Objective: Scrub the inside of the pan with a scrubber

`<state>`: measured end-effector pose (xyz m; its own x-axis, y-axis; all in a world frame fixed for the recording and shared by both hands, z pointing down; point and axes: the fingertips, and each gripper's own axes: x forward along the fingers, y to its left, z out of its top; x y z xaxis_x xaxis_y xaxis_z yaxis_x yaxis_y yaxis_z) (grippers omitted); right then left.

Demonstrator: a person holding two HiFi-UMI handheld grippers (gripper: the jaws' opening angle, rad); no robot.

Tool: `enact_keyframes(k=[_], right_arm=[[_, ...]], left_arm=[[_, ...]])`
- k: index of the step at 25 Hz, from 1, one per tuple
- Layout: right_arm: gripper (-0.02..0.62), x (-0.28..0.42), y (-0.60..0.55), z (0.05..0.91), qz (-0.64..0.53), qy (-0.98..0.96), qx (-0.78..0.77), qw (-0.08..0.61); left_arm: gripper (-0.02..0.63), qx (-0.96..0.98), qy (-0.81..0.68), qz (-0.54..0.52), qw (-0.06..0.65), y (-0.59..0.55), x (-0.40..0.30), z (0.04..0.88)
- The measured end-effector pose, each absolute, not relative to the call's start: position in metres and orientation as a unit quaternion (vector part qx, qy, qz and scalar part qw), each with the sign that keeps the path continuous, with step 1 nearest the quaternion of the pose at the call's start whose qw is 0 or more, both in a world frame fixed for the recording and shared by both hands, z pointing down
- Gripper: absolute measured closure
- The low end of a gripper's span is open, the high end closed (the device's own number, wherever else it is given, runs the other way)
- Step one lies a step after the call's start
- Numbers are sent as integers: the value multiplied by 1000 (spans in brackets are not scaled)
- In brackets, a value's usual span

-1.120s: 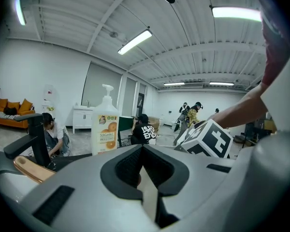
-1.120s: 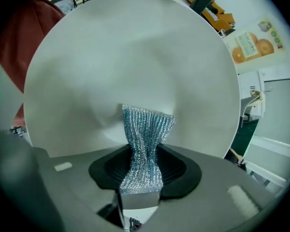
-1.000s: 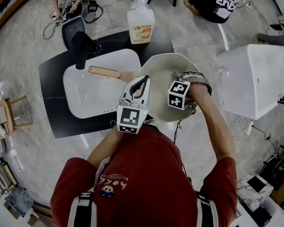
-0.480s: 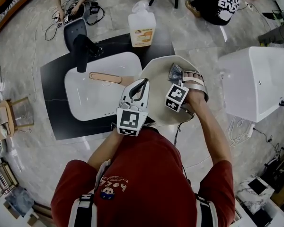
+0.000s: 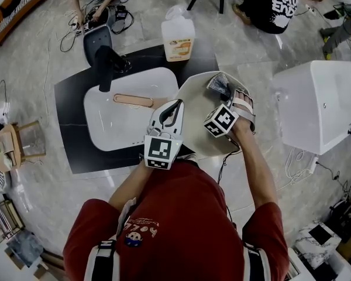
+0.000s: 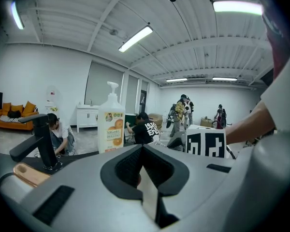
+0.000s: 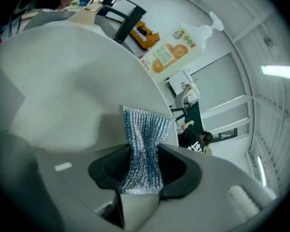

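the right gripper (image 7: 139, 180) clamps a silvery mesh scrubber (image 7: 144, 139), its tip against the inside of a round cream pan (image 7: 72, 76); the left gripper (image 6: 145, 178) is closed on the pan's rim.

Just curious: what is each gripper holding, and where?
The right gripper pinches the scrubber mid-length; the left gripper clamps the pan by its rim.

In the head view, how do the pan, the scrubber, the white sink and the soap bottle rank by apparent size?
Largest to smallest:
1. white sink
2. pan, only slightly smaller and partly covered by the grippers
3. soap bottle
4. scrubber
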<state>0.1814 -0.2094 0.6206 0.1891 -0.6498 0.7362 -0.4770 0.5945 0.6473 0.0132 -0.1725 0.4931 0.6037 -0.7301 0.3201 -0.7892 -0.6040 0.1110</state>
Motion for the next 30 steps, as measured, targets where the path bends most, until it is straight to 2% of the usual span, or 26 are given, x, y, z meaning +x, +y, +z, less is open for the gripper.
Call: enact_keyframes(k=[7, 16, 21, 30], right_arm=[[419, 168, -218, 615, 37, -679, 514, 523], [419, 127, -221, 613, 132, -749, 503, 411], [419, 98, -216, 618, 128, -779, 466, 400], [419, 70, -200, 629, 100, -802, 392, 439]], left_arm=[[600, 885, -431, 125, 121, -172, 14, 495], [600, 881, -439, 128, 119, -171, 10, 493], [600, 877, -447, 129, 119, -171, 3, 493], [600, 871, -458, 129, 121, -170, -4, 495]])
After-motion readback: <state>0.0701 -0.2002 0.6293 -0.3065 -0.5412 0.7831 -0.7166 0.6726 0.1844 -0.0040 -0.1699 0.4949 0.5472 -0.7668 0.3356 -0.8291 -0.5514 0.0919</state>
